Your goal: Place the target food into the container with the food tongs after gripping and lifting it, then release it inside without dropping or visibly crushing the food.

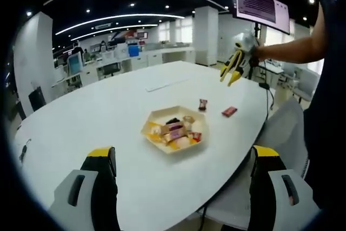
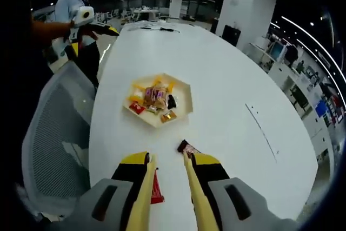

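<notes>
Two loose snacks [image 1: 203,104] [image 1: 229,111], one tray [image 1: 153,118]

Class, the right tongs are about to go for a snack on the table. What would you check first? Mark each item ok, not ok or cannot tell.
1. Right tongs open and empty: ok.
2. Dark-wrapped snack lies free on the table, beside one tong tip: ok.
3. Red-wrapped snack clear of the tongs: cannot tell, one tong covers part of it.
4. Hexagonal tray has bare floor left for another snack: ok.
5. Left gripper open, empty, short of the tray: ok.
</notes>
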{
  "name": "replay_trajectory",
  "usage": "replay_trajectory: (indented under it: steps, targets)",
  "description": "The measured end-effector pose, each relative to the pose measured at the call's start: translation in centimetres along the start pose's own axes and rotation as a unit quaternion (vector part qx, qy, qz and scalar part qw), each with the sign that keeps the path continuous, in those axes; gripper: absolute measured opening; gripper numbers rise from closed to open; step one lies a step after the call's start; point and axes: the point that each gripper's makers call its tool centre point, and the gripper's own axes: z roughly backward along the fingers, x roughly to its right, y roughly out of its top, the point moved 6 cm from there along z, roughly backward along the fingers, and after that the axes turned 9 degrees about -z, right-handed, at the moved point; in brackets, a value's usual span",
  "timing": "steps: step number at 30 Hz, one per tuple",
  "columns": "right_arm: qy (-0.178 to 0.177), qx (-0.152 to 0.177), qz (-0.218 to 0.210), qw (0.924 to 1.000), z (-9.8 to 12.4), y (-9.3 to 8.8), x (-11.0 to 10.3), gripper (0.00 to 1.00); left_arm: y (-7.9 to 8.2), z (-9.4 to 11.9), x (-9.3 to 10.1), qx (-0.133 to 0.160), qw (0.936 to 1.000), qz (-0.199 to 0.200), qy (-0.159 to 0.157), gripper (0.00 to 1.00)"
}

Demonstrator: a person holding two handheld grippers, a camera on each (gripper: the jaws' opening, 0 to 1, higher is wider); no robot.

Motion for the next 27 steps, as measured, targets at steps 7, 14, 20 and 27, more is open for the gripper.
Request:
replay_trajectory:
  steps: [7,14,20,27]
  targets:
    - [-0.005,-0.007,0.008,0.9999,0.4,-1.7,0.4,0.28,-0.1,-0.3,0.0,-0.003,1.0000,0.000,-0.002,0.99]
    - [0.007,-0.008,0.017,0.9998,-0.6,-3.2,-0.4,0.28,0.0,-0.4,0.2,-0.002,1.0000,0.002,-0.003,0.99]
    - [0.015,-0.019,0.016,0.9996,-1.8,-5.2,-0.7,0.28,-0.1,-0.3,0.3,-0.008,1.0000,-0.001,-0.005,0.99]
    - [0.016,-0.041,0.015,0.9989,-3.1,-6.8,-1.1,0.28,-0.6,-0.4,0.6,-0.012,0.9999,0.000,-0.009,0.99]
